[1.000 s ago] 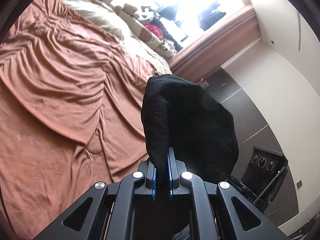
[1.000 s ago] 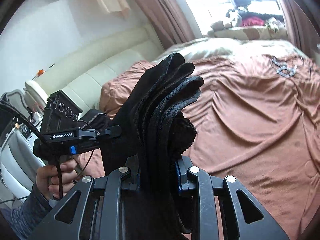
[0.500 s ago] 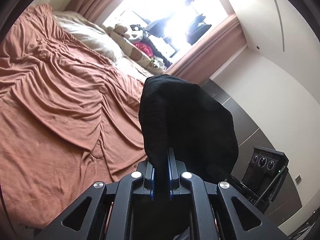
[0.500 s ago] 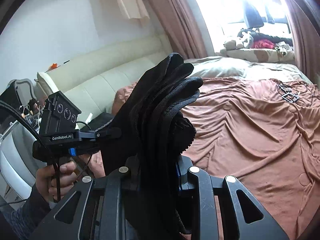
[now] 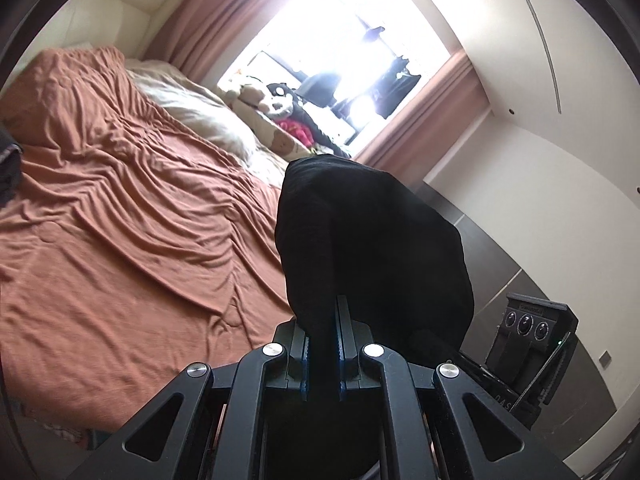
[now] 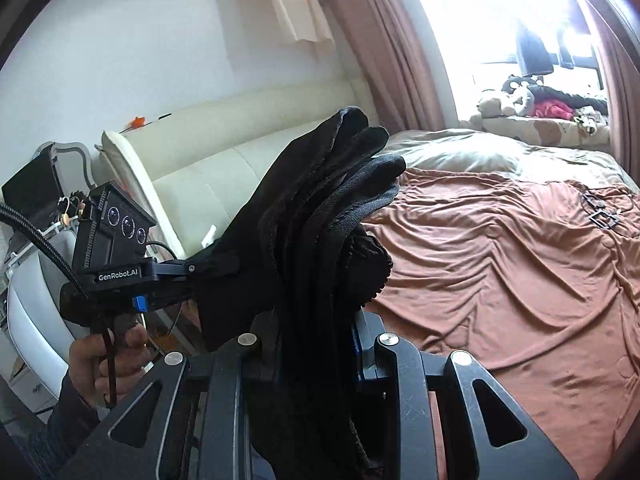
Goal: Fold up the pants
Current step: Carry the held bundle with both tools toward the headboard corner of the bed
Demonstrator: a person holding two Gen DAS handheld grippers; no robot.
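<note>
The black pants (image 5: 372, 248) hang in the air between both grippers, off the bed. My left gripper (image 5: 323, 354) is shut on a thin fold of the fabric, which bulges up in front of its camera. My right gripper (image 6: 318, 354) is shut on a thick bunch of layered black pants (image 6: 320, 216) that stands up between its fingers. In the right wrist view the left gripper (image 6: 192, 276) shows from the side, held by a hand (image 6: 100, 356), with cloth stretched from it. The right gripper's body (image 5: 528, 340) shows at the lower right of the left wrist view.
A bed with a rumpled rust-brown sheet (image 5: 120, 220) fills the space ahead and below. A pale pillow (image 6: 452, 152) and plush toys (image 6: 520, 100) lie by the bright window. A cream headboard (image 6: 224, 160) lines the wall. A small dark strap item (image 6: 600, 212) lies on the sheet.
Both grippers have risen and swung with the pants still gripped. More of the window, curtains and headboard has come into view, and the bed sits lower in both views.
</note>
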